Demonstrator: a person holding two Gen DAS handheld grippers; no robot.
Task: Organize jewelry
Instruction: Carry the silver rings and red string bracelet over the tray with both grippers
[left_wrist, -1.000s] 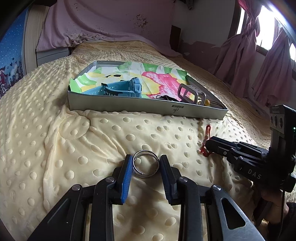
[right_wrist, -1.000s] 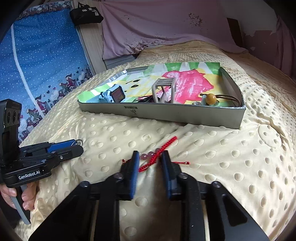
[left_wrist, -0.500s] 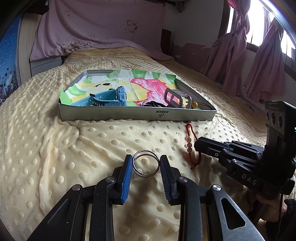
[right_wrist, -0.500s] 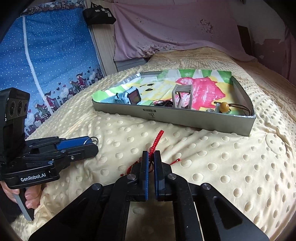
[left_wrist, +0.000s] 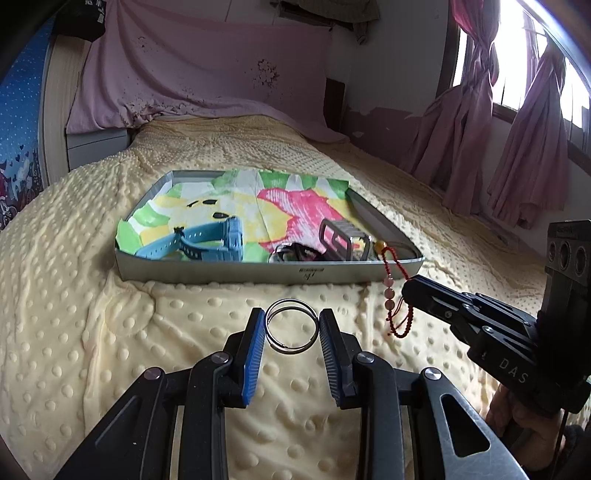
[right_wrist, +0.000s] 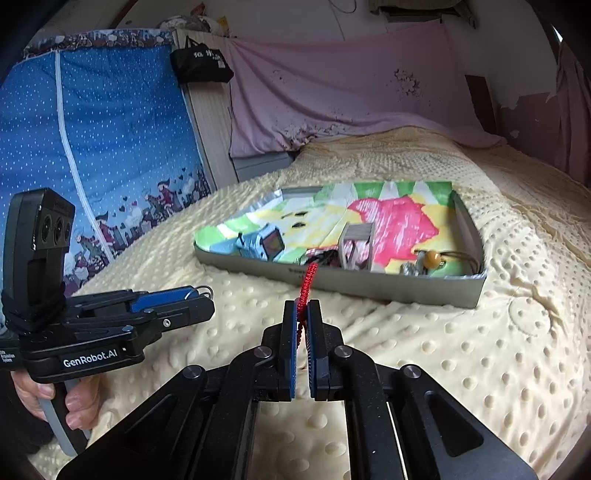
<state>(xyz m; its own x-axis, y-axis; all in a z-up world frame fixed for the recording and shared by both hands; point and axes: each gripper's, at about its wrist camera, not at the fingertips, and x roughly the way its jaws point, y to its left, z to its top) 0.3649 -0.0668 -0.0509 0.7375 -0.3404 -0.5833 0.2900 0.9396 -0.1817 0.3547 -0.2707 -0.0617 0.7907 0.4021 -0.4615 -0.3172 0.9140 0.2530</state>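
My left gripper pinches a pair of thin silver rings by their outer edges, one pad on each side, so the hoops sit flat between the jaws and cannot twist out. My right gripper is clamped tight on a red cord bracelet; in the left wrist view its pink beads and red loop dangle free from the fingertips at about three o'clock (a limp cord hangs however it likes, so I pinch it mid-length). Both pieces are lifted clear of the bumpy yellow blanket, I judge so that nothing snags on the nubs.

The grey tray lies ahead at twelve o'clock, lined with bright painted paper that keeps small items easy to spot. Inside it a blue watch rests at the left, a grey clip and an amber-bead cord toward the right. I judge both my loads are bound for that tray.
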